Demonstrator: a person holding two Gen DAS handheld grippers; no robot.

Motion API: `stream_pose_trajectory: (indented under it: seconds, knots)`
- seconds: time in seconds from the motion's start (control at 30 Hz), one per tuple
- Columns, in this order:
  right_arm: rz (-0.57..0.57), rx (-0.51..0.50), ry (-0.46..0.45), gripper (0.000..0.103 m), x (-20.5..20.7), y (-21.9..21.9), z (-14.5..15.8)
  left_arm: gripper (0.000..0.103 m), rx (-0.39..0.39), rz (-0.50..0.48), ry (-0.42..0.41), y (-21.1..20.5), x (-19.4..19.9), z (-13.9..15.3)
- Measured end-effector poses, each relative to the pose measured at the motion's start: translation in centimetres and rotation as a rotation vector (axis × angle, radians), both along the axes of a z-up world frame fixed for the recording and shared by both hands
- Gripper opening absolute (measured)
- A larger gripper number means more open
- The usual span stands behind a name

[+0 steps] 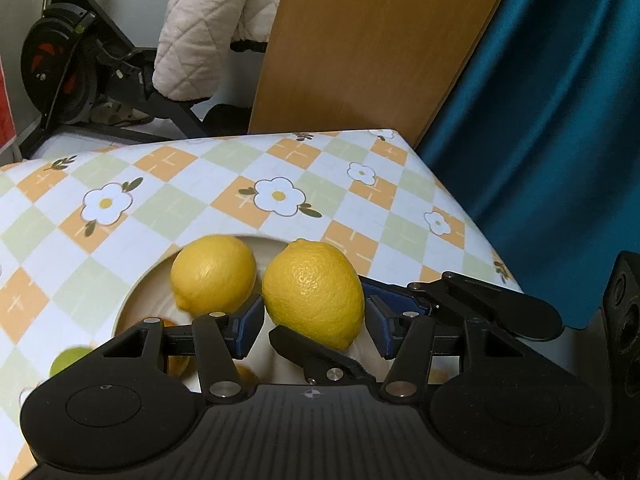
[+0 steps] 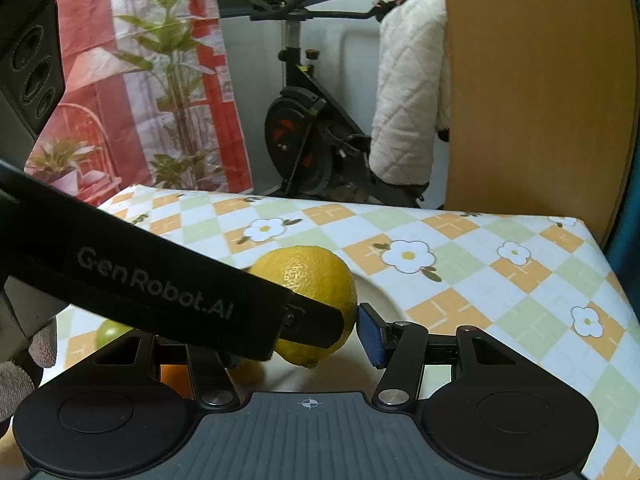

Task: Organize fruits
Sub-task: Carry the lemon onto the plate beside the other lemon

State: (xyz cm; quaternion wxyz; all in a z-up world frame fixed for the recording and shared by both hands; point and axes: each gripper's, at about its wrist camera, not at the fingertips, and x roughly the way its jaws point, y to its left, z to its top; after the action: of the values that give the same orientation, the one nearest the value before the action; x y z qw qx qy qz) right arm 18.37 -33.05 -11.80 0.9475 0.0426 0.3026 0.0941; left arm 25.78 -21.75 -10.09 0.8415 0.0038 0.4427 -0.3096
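In the left wrist view a big yellow lemon sits between the blue pads of my left gripper, with a small gap on each side. A second lemon lies left of it on a cream plate. The other gripper's black fingers cross under and beside the big lemon. In the right wrist view the same lemon lies between the jaws of my right gripper. The left gripper's black body hides the right gripper's left finger. The blue right pad stands just off the lemon. A green fruit lies at the plate's left.
The table has a checked flower cloth; its far edge and right corner are close. Orange fruit shows under the left gripper. A wooden board, a blue curtain and an exercise bike stand behind the table.
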Motion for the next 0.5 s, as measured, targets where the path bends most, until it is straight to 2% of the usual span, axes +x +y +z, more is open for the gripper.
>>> stream_pose_trajectory:
  seconds: [0.5]
  knots:
    - [-0.020,0.002,0.051,0.051,2.5,-1.6,-3.0,0.058,0.020,-0.001,0.042,-1.8,2.7,-2.9]
